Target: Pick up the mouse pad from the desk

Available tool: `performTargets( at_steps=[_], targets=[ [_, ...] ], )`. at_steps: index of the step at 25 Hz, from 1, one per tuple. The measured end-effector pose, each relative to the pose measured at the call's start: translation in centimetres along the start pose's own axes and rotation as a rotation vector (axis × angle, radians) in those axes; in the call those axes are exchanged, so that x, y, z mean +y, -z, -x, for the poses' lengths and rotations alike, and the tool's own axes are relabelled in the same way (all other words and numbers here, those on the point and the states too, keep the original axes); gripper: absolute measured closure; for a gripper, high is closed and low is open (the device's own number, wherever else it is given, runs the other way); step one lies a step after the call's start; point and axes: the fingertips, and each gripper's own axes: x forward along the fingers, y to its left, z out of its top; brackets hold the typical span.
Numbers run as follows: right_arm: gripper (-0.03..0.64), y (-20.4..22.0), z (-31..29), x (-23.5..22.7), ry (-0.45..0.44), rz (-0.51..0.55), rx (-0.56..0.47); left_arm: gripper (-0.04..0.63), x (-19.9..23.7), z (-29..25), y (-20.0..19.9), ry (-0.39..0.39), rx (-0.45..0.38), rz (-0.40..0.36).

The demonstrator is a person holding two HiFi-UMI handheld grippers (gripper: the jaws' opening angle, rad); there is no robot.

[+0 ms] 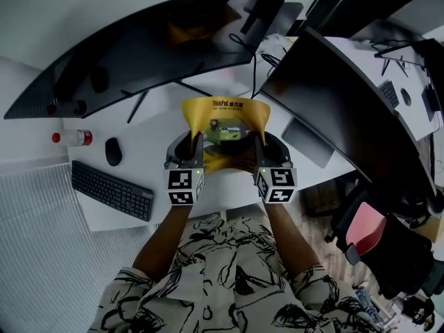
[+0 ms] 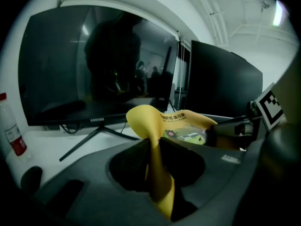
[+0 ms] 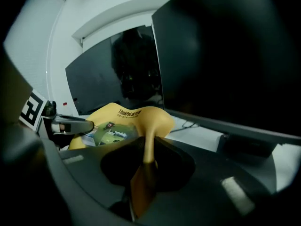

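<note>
- Head view shows two grippers: the left gripper [image 1: 198,143] and the right gripper [image 1: 258,144], one in each hand.
- Left gripper's jaws are nearly together and pinch the left edge of the single yellow mouse pad [image 1: 223,113]. The right gripper's jaws clamp its right edge the same way.
- The pad sags between them above the white desk [image 1: 159,127], and its print reads "ThinkPad".
- Left of the left gripper are one black keyboard [image 1: 111,189], one black mouse [image 1: 113,151] and one red-labelled bottle [image 1: 73,138].
- Beyond the grippers stand two dark monitors: a curved monitor [image 1: 152,44] and a second monitor [image 1: 340,103].

Keyboard [image 1: 111,189], mouse [image 1: 113,151] and bottle [image 1: 73,138] lie before a curved dark monitor [image 1: 152,44]
</note>
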Motion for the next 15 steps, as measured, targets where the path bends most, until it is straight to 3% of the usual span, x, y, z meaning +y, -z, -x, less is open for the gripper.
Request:
performTargets(
  at_steps=[15],
  targets=[
    [0.54, -12.6, 4.5, 0.8, 0.015, 0.101, -0.27, 0.514, -0.9, 4.2, -12.7, 0.026, -0.295, -0.09]
  ],
)
